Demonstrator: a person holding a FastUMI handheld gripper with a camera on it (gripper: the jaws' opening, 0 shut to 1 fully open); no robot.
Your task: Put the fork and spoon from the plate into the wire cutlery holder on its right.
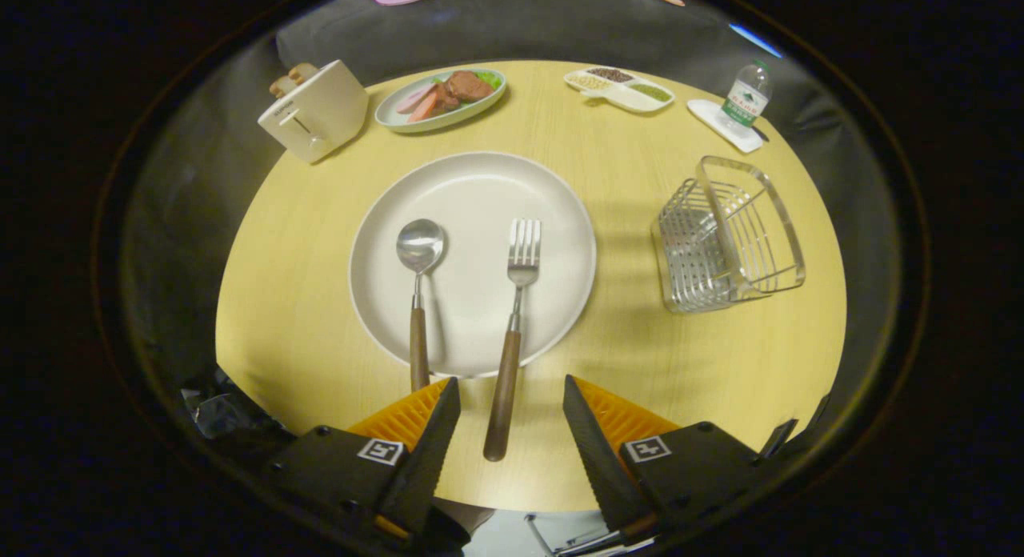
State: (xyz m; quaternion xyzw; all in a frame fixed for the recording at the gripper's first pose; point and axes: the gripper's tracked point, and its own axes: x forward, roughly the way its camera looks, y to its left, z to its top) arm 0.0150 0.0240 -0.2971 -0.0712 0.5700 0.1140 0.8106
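A white round plate (480, 197) lies in the middle of the yellow round table (304, 301). On it rest a spoon (418, 293) at the left and a fork (514, 333) at the right, both with brown wooden handles that stick out over the plate's near rim. To the right of the plate stands the wire cutlery holder (728, 237), with nothing inside. My gripper (512, 393) is open above the near table edge. The fork's handle end lies between the fingers, untouched; the spoon's handle end runs behind the left finger.
At the back of the table stand a white toaster (316, 113), an oval dish of food (442, 98), a divided tray of grains (618, 88) and a water bottle (746, 94) on a white coaster. A chair's metal frame shows below the near edge.
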